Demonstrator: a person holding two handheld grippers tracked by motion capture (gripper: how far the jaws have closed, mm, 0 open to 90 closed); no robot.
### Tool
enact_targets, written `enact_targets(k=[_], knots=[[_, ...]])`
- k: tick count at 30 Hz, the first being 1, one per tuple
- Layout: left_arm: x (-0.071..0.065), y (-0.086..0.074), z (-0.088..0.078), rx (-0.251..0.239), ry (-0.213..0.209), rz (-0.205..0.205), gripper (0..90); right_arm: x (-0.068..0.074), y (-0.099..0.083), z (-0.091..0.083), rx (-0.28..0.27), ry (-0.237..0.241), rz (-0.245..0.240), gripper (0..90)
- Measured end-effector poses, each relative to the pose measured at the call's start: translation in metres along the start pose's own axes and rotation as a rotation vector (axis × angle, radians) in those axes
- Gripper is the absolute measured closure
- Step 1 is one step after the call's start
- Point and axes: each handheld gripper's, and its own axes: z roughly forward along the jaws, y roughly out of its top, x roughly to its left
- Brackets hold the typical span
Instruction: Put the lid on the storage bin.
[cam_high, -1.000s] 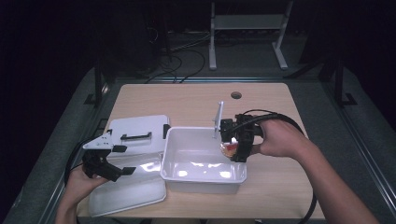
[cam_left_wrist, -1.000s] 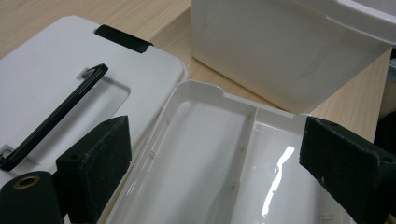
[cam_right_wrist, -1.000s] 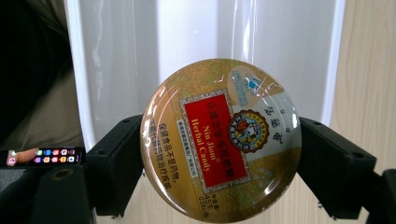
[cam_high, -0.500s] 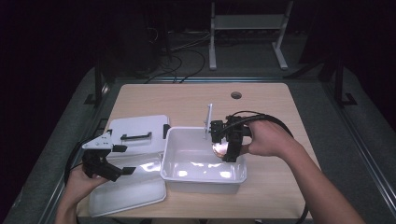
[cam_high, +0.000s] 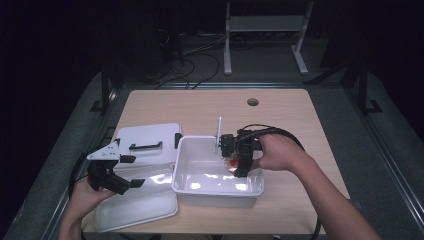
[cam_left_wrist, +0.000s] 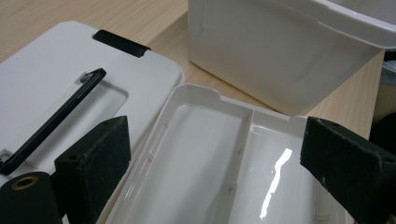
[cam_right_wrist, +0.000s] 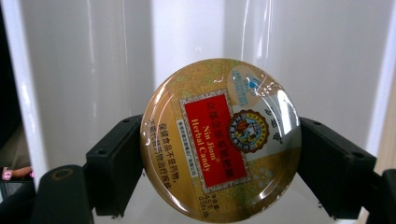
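Right gripper (cam_high: 235, 167), fingers clamped on the round gold candy tin (cam_right_wrist: 220, 140), hovers inside the deep white plastic bin (cam_high: 190, 187); lower it level, then release gently

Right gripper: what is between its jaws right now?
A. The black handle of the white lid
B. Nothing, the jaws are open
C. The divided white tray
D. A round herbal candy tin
D. In the right gripper view the right gripper has its jaws closed on either side of a round gold and red herbal candy tin, held over the white bin.
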Motion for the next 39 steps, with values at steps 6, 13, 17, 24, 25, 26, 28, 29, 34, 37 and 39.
enact_targets(k=[6,13,17,24,25,26,28,29,34,37,39], knots=[[0.000,0.000,-0.001,-0.003,0.003,-0.001,8.1,0.000,0.006,0.010,0.034,0.001,0.002,19.9],[0.000,0.000,-0.001,-0.002,0.002,0.003,8.1,-0.001,0.010,0.023,0.051,0.025,0.010,19.8],[0.001,-0.001,-0.001,-0.001,0.001,0.001,8.1,-0.002,0.009,0.036,0.064,0.043,0.019,19.7],[0.001,-0.001,-0.003,-0.009,0.004,0.000,8.1,-0.001,0.010,0.043,0.074,0.047,0.021,19.5],[0.001,-0.001,-0.003,-0.010,0.003,0.000,8.1,-0.001,0.011,0.044,0.077,0.047,0.016,19.5],[0.001,-0.001,-0.002,-0.009,0.003,0.001,8.1,0.000,0.011,0.045,0.083,0.045,0.016,20.0],[0.001,0.000,-0.002,-0.009,0.002,-0.001,8.1,0.000,0.012,0.046,0.092,0.046,0.015,20.0],[0.001,0.000,-0.002,-0.010,0.001,-0.001,8.1,0.000,0.012,0.047,0.093,0.046,0.017,19.9],[0.001,0.000,-0.003,-0.011,0.001,0.000,8.1,0.000,0.012,0.052,0.107,0.055,0.024,18.4],[0.001,0.000,-0.002,-0.010,0.000,0.000,8.1,-0.001,0.012,0.047,0.080,0.055,0.038,19.2],[0.001,0.000,-0.002,-0.009,-0.001,0.000,8.1,-0.001,0.010,0.042,0.066,0.052,0.036,19.5]])
